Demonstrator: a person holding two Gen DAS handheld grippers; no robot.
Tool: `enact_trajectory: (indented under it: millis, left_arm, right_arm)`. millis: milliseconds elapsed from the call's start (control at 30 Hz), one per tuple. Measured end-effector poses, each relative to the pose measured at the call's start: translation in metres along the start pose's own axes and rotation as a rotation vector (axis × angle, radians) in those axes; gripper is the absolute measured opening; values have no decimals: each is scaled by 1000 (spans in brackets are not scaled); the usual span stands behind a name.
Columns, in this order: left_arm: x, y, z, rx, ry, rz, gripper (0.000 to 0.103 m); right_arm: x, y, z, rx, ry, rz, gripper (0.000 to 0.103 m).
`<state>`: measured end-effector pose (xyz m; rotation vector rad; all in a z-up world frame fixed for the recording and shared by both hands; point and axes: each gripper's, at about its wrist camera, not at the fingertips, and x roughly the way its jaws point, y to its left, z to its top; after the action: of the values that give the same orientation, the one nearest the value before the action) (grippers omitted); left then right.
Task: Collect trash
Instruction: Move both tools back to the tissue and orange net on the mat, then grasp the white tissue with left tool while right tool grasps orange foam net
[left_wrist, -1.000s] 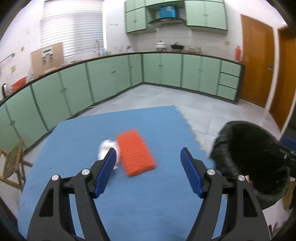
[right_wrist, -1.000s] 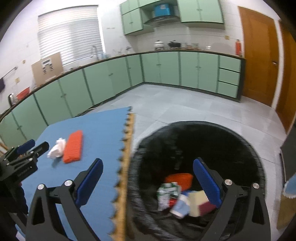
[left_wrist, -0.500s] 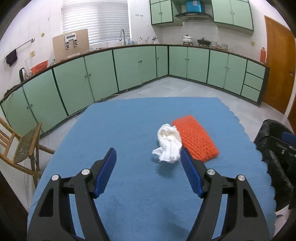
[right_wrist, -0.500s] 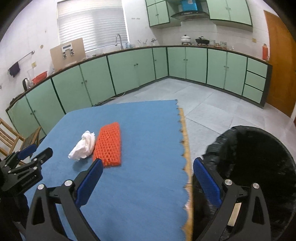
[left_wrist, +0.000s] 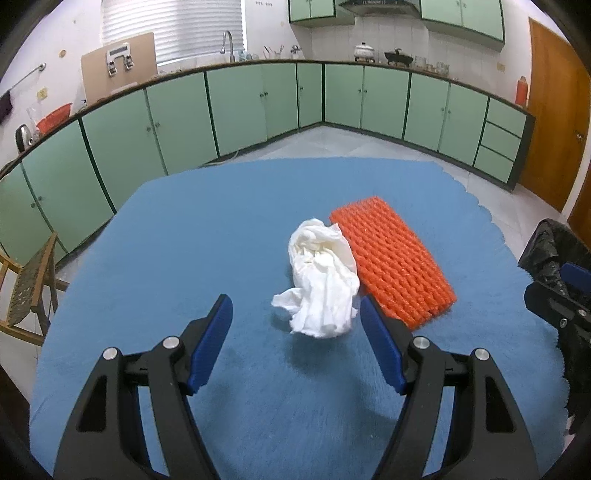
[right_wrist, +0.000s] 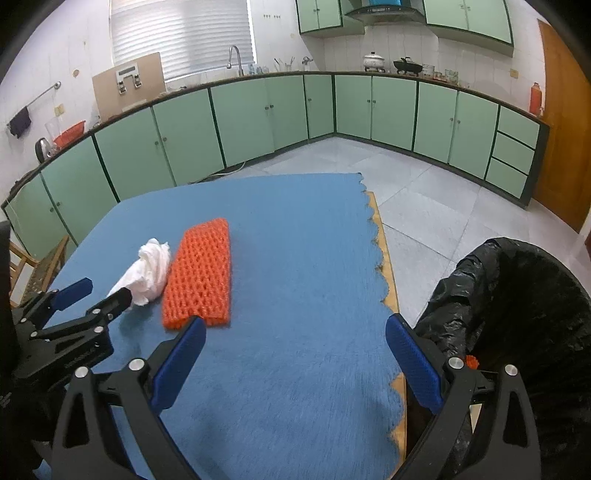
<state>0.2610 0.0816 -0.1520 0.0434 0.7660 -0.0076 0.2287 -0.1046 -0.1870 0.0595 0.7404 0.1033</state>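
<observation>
A crumpled white tissue lies on the blue mat, touching an orange foam net sleeve on its right. My left gripper is open and empty, just short of the tissue, which sits near its right finger. My right gripper is open and empty over the mat's right part. In the right wrist view the tissue and the sleeve lie at the left, with the left gripper beside the tissue. The bin with a black bag stands right of the mat.
The mat's scalloped right edge ends over tiled floor. A wooden chair stands left of the mat. Green cabinets line the far walls. The bin's rim and the right gripper show at the left view's right edge.
Both grippers swung left, away from the bin and over the mat. My left gripper moved closer to the tissue, which now sits just ahead of its fingers. Both stayed open.
</observation>
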Motion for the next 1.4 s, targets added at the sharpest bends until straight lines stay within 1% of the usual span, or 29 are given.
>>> enact_trajectory:
  millis: [100, 167, 200, 233, 267, 300, 333, 400, 500, 600, 667, 767, 967, 1167, 1233, 1267, 1333, 1367, 1400]
  left_arm:
    - [15, -2, 0, 2, 46, 4, 68]
    - [23, -2, 0, -2, 83, -2, 62]
    - [26, 0, 0, -7, 94, -12, 55]
    - [28, 1, 1, -13, 104, -22, 42]
    - [30, 2, 2, -18, 112, -37, 35]
    - [30, 3, 3, -19, 114, -53, 24]
    - [30, 3, 3, -18, 111, -60, 17]
    - [28, 4, 4, -18, 106, -70, 11]
    - [21, 14, 5, -41, 86, -66, 8]
    - [12, 26, 6, -73, 64, -48, 8]
    - [7, 36, 6, -88, 55, -29, 7]
    - [0, 53, 1, -101, 45, 22, 8]
    - [-3, 75, -5, -127, 54, 74, 7]
    - [-5, 82, -5, -130, 51, 86, 7]
    - [-2, 82, -6, -132, 52, 86, 8]
    - [-2, 82, -6, -133, 53, 86, 8]
    - [0, 77, -7, -136, 56, 86, 8]
    - [0, 76, -7, -137, 57, 85, 8]
    - [-1, 76, -8, -139, 56, 84, 8]
  right_arm:
    - [6, 1, 3, -6, 3, -2, 96]
    - [9, 1, 5, -11, 4, -1, 96]
    - [10, 2, 5, -14, 5, 0, 96]
    - [11, 2, 5, -17, 5, 1, 96]
    - [12, 3, 6, -22, 7, 3, 96]
    - [12, 4, 6, -24, 8, 6, 96]
    - [13, 5, 7, -26, 9, 8, 96]
    - [14, 9, 8, -30, 9, 16, 95]
    - [17, 18, 10, -44, 8, 29, 95]
    - [20, 30, 13, -58, 7, 41, 95]
    - [24, 38, 14, -64, 12, 54, 95]
    - [34, 52, 16, -80, 22, 69, 95]
    - [55, 75, 16, -83, 48, 77, 93]
    - [75, 87, 8, -89, 115, 72, 82]
    - [78, 90, 6, -92, 134, 79, 74]
    - [79, 90, 6, -96, 140, 83, 72]
    - [79, 93, 6, -107, 144, 91, 61]
    - [77, 91, 5, -110, 143, 95, 59]
    - [76, 91, 5, -112, 142, 99, 52]
